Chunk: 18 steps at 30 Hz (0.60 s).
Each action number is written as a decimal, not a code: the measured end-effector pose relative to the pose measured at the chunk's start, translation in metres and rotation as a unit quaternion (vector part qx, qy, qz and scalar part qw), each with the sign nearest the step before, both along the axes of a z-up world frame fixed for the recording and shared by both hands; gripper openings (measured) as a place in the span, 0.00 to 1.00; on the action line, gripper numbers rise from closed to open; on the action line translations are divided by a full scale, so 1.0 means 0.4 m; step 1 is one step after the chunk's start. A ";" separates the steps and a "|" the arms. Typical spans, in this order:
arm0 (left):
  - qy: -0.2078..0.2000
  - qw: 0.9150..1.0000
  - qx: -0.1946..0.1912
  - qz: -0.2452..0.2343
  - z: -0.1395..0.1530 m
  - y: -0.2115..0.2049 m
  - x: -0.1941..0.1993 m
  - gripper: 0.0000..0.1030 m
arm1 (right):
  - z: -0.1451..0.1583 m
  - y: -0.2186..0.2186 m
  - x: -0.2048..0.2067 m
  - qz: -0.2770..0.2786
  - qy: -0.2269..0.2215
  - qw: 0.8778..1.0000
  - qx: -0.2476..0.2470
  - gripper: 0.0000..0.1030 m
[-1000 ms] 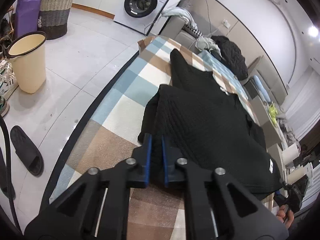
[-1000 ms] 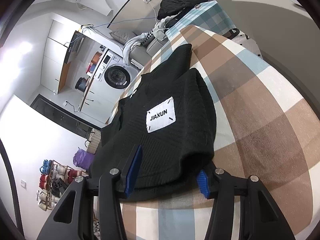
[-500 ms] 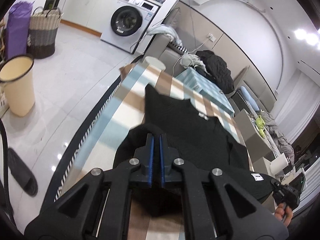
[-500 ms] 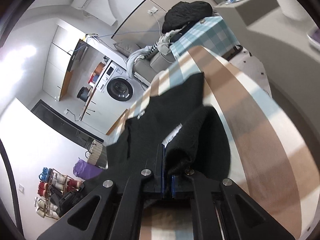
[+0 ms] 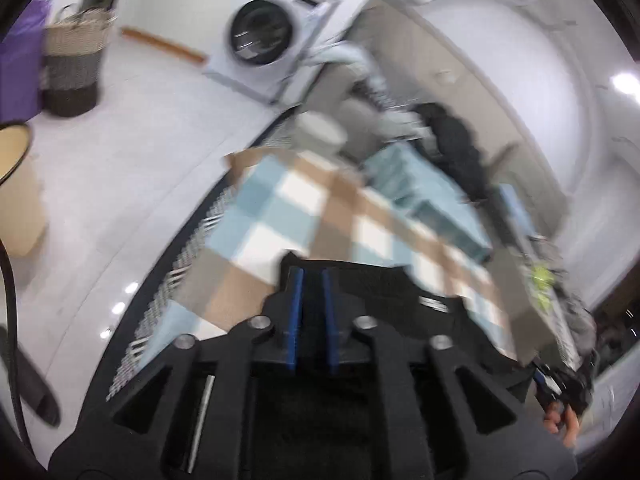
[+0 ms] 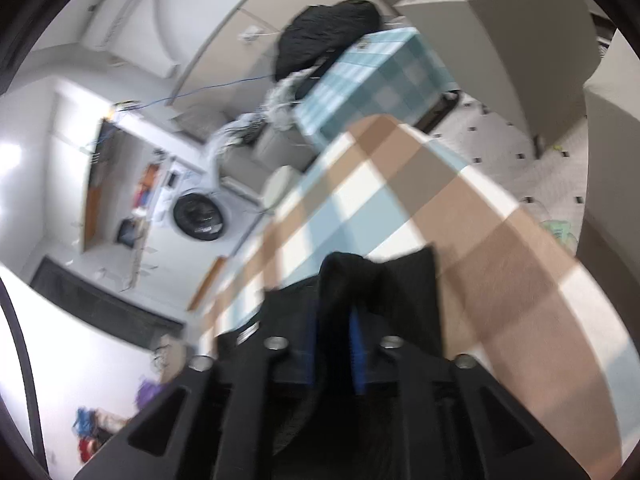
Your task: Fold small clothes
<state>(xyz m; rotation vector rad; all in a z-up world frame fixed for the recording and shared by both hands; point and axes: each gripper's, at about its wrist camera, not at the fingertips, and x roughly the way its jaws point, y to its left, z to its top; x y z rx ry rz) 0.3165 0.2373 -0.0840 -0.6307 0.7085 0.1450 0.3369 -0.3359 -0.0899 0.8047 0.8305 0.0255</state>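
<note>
Both tools have swung the black garment [image 5: 384, 292] back toward the near end of the checked surface [image 5: 280, 216]; a second ago it lay spread over most of the cloth, and now the far squares of blue, white and brown lie bare. Everything is blurred with motion.

From the left wrist view, the left tool [image 5: 312, 280] has its blue pads a small way apart and the jaws are opening. Dark fabric lies under and beyond the fingertips, but the blur keeps me from telling whether any of it is pinched between the pads. A small pale label [image 5: 434, 303] shows on the cloth just to the right. At the lower right edge a hand [image 5: 560, 424] grips the other tool.

From the right wrist view, the right tool [image 6: 334, 312] has a bunched fold of the black garment [image 6: 404, 280] standing up between its blue pads, which are also opening; the fold fills the gap between them.

Beyond the surface stand a washing machine [image 5: 260, 36], a woven basket [image 5: 72, 68] on the white floor, and a dark heap of clothes [image 5: 456, 140] near a second table with a teal checked cloth [image 6: 380, 76].
</note>
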 end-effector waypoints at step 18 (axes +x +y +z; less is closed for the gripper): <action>0.082 0.981 0.142 -0.104 -0.132 -0.138 0.081 0.52 | -0.039 0.053 0.000 0.089 0.044 0.976 -0.192 0.43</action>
